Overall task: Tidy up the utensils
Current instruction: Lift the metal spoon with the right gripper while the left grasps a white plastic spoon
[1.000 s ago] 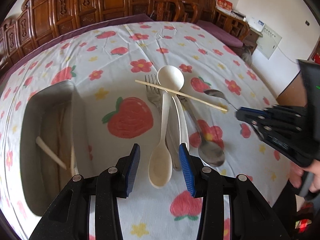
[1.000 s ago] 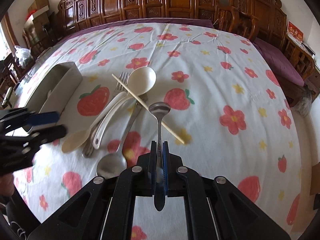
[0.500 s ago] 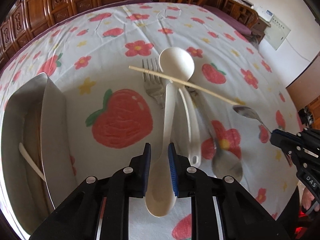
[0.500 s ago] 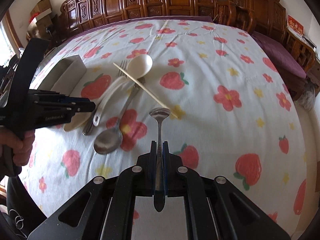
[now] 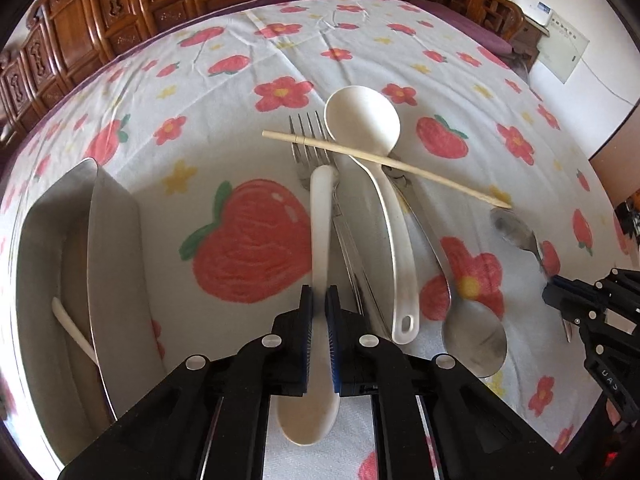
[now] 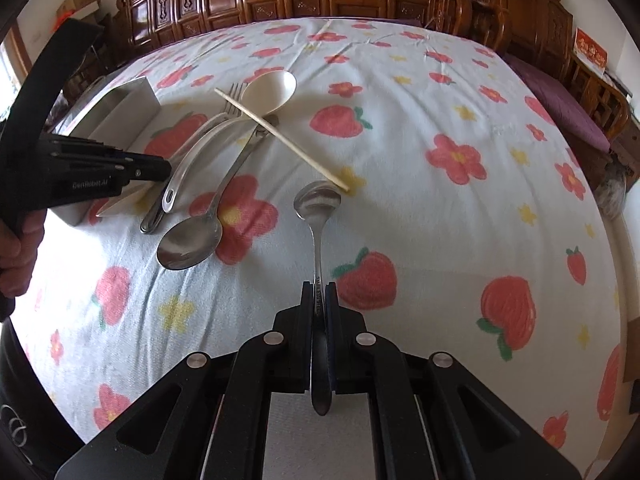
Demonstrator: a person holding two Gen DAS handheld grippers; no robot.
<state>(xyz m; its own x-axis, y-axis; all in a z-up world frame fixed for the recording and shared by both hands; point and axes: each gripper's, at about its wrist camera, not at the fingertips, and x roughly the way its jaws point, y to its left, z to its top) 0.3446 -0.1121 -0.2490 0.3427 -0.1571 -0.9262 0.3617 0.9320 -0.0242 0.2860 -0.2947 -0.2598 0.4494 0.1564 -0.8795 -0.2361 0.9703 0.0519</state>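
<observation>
Covering the desk [image 5: 360, 40], a strawberry-print cloth carries the utensil pile; every place below is given relative to that pile. The metal tray [image 5: 116, 240] sits to its left, presumably the sorting destination, and already holds a white utensil [image 5: 74, 330] whose far end is cut off by the tray wall. The left gripper [image 5: 319, 332] is clamped on the neck of a cream plastic spoon [image 5: 320, 240] at the pile's left edge, bowl toward the camera, probably for transfer to the tray. The right gripper [image 6: 319, 320] is clamped on the handle of a small steel spoon [image 6: 318, 204], held to the right of the pile. In the pile remain a white ladle [image 5: 362, 128], a large steel spoon [image 5: 474, 338], a fork [image 5: 310, 140] and one chopstick [image 5: 384, 160] lying across them. The fork handle is mostly hidden under the other utensils.
</observation>
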